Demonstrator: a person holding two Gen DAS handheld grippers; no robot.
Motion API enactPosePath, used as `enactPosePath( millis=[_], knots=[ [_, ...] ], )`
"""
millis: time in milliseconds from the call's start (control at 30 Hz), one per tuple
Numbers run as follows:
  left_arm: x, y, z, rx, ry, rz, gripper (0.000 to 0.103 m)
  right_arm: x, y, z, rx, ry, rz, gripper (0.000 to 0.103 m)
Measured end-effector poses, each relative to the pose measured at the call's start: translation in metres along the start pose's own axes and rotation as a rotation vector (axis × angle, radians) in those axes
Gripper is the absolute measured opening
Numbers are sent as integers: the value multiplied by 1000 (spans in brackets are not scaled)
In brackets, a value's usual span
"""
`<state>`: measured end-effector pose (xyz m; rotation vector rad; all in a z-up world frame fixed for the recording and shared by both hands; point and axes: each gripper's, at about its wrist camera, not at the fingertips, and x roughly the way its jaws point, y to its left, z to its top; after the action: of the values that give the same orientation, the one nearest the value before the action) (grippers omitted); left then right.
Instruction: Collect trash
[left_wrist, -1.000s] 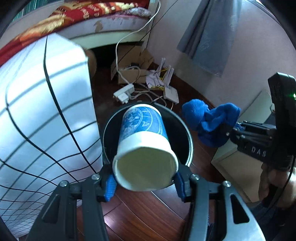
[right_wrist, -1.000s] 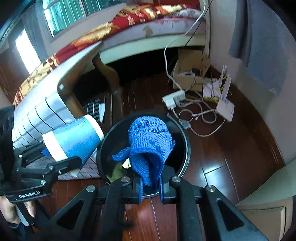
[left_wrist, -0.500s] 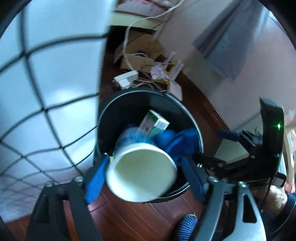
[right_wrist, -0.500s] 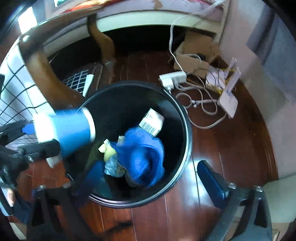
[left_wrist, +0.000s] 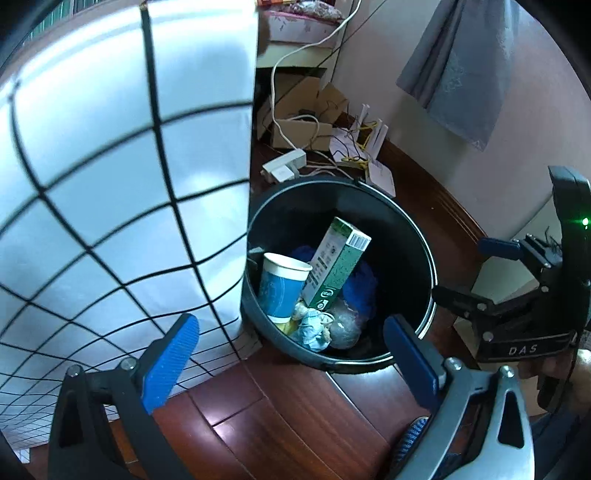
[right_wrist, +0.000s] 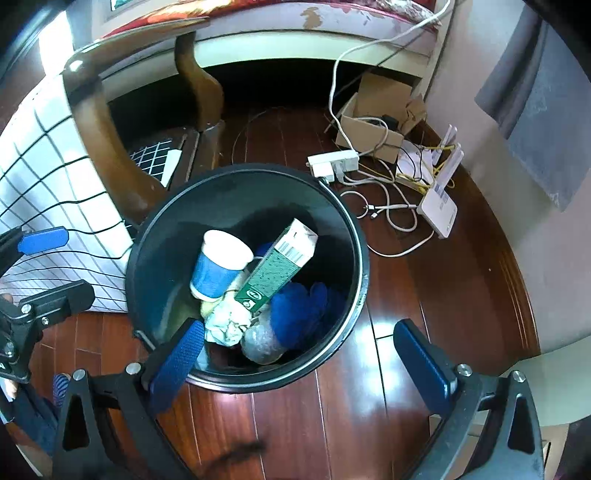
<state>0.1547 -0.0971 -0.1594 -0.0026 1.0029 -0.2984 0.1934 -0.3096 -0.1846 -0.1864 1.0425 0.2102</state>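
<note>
A black round bin (left_wrist: 424, 251) (right_wrist: 364, 266) stands on the dark wood floor. Inside it lie a blue-and-white paper cup (left_wrist: 280, 284) (right_wrist: 218, 269), a green carton (left_wrist: 336, 266) (right_wrist: 277, 269), a blue cloth (left_wrist: 362, 284) (right_wrist: 299, 310) and crumpled paper (left_wrist: 310, 328) (right_wrist: 227, 321). My left gripper (left_wrist: 290, 326) hovers over the bin's near rim; its jaws are opening and nothing is between them. Over the same rim my right gripper (right_wrist: 299, 328) stands wide open and empty.
A white cloth with a black grid (left_wrist: 110, 184) hangs close on the bin's left. Behind the bin lie a power strip (right_wrist: 332, 162), loose cables, a cardboard box (right_wrist: 373, 125) and a white router (right_wrist: 439, 206). A carved wooden leg (right_wrist: 199, 81) stands farther back.
The left gripper let go of the paper cup and the right one let go of the blue cloth; both now lie in the bin. Both grippers sank nearer the bin.
</note>
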Motion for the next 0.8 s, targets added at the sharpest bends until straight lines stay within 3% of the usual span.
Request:
enactPosePath(
  millis=[800],
  knots=[
    [-187, -5, -21, 37, -278, 112, 102, -188, 75, 1, 20, -236, 9, 103]
  ],
)
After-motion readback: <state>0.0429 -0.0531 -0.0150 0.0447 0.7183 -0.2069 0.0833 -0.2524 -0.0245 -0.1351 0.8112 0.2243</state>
